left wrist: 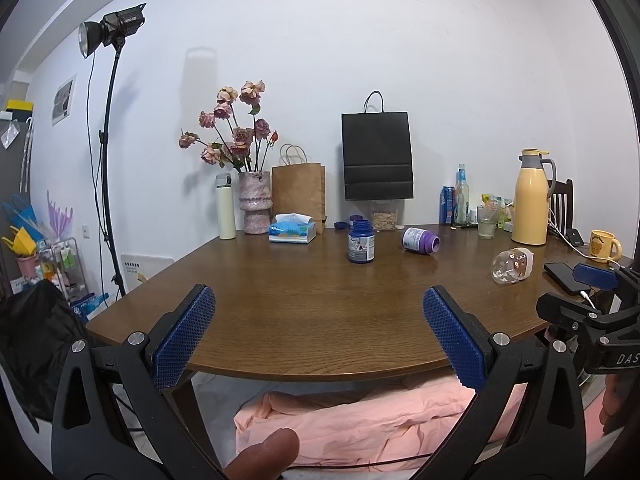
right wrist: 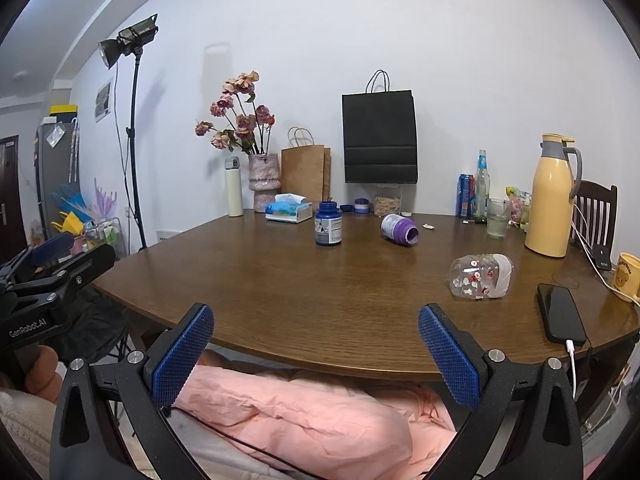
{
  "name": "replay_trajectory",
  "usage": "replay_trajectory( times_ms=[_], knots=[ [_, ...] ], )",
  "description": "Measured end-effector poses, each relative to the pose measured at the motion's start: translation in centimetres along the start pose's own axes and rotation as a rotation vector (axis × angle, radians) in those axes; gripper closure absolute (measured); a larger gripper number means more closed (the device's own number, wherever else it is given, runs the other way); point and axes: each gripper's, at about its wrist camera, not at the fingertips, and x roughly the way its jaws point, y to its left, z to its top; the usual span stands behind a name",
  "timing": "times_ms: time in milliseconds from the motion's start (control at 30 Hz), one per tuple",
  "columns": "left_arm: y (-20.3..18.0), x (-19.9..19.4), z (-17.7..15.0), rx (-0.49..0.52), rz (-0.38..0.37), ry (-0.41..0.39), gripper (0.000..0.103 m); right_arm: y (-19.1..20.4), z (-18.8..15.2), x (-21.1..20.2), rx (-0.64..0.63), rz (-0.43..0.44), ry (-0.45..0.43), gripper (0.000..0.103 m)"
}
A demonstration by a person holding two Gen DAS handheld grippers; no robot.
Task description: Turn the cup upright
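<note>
A clear plastic cup [right wrist: 480, 277] with small red and white prints lies on its side on the right part of the brown wooden table [right wrist: 320, 288]; the left wrist view shows the cup [left wrist: 513, 266] further off. My right gripper [right wrist: 316, 320] is open and empty, held just before the table's near edge, with the cup ahead and to its right. My left gripper [left wrist: 318, 308] is also open and empty over the near edge, left of the right one. Neither touches the cup.
A blue jar [right wrist: 328, 224] stands mid-table and a purple bottle [right wrist: 399, 230] lies tipped beside it. A black phone [right wrist: 560, 314] on a white cable lies near the cup. A yellow thermos [right wrist: 552, 200], glass [right wrist: 497, 218], yellow mug [right wrist: 628, 276], tissue box [right wrist: 289, 210], vase and paper bags line the back.
</note>
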Motion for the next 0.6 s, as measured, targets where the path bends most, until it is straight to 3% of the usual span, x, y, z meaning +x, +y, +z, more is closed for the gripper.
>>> replay_trajectory(
  times_ms=[600],
  knots=[
    [-0.02, 0.02, -0.04, 0.000, -0.003, 0.001, 0.000, 0.03, -0.12, -0.06, -0.003, 0.003, 0.002, 0.000]
  ],
)
